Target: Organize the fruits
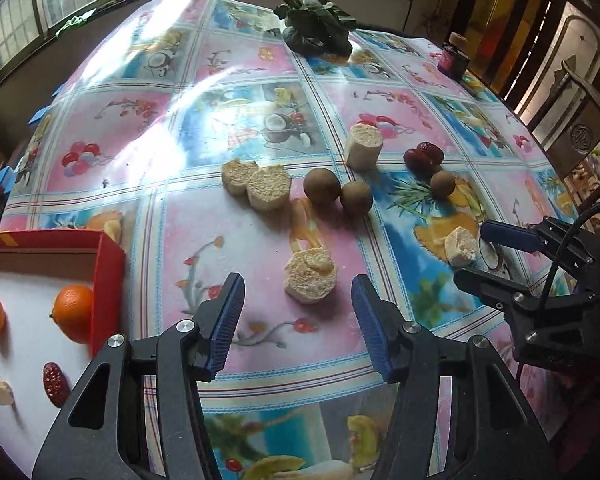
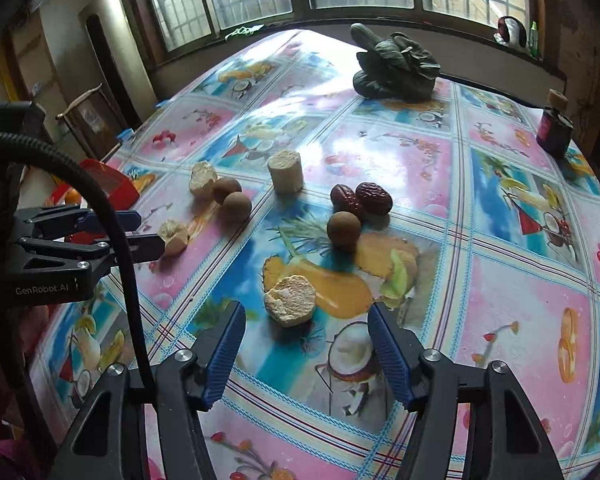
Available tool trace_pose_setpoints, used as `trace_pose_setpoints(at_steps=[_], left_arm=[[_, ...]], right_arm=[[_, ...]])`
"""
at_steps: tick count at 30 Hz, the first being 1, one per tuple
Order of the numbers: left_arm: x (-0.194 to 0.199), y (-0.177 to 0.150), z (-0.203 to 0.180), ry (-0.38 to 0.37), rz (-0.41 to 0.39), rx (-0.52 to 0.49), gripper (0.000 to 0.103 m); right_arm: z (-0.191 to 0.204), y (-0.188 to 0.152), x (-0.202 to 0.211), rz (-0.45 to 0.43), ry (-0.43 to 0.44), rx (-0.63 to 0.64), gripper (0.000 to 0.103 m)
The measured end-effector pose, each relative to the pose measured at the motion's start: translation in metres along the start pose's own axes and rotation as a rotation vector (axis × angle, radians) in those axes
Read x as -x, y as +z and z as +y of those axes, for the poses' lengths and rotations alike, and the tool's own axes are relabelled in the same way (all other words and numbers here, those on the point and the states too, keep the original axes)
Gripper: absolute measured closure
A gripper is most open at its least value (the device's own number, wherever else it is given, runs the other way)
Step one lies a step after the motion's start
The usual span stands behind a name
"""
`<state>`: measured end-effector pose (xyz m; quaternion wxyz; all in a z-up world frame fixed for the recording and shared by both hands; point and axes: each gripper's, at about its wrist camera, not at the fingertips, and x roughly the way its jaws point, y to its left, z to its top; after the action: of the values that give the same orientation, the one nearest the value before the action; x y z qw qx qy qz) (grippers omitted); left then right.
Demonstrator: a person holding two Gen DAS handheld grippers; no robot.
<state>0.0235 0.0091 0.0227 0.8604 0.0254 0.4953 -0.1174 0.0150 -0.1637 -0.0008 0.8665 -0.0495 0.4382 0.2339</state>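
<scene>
Lay on the glossy fruit-print worktop (image 1: 228, 240), just ahead of the left gripper (image 1: 298, 312): a pale, crumbly, short cylindrical fruit chunk (image 1: 310, 278), broad face up, axis roughly upright. Probably light, brittle, apt to flake; best pinched gently across its curved sides. Stood part-open and empty, both jaws, the right gripper (image 2: 306, 344) facing a similar pale crumbly chunk (image 2: 290, 300).

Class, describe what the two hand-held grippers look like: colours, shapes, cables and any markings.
Both the left gripper and the right gripper have black angular frames with silver bolts and ribbed blue pads on the fingers. A black corrugated cable trails from the left gripper, whose side reads "GenRobot.AI".
</scene>
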Motion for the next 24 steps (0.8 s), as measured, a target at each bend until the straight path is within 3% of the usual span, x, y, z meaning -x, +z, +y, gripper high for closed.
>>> trace_pose_setpoints(at_steps=[5, 7, 10, 18, 24], left_arm=[[-0.012, 0.003, -0.008, 0.027, 0.001, -0.03, 0.047], [-0.013, 0.001, -0.01, 0.044, -0.014, -0.047, 0.047], [-0.01, -0.001, -0.007, 0.039, -0.034, -0.052, 0.075], [0.018, -0.015, 0.016, 0.034, -0.052, 0.007, 0.076], [0.058, -0.029, 0.037, 0.068, -0.107, 0.053, 0.076]], right_arm=[[0.009, 0.001, -0.01, -0.011, -0.104, 0.058, 0.061], [0.011, 0.0, -0.009, -0.013, -0.123, 0.06, 0.074], [0.011, 0.002, -0.008, 0.003, -0.137, 0.03, 0.074], [0.015, 0.004, 0.006, -0.03, -0.077, -0.065, 0.074], [0.049, 0.013, 0.01, -0.053, 0.007, -0.042, 0.075]])
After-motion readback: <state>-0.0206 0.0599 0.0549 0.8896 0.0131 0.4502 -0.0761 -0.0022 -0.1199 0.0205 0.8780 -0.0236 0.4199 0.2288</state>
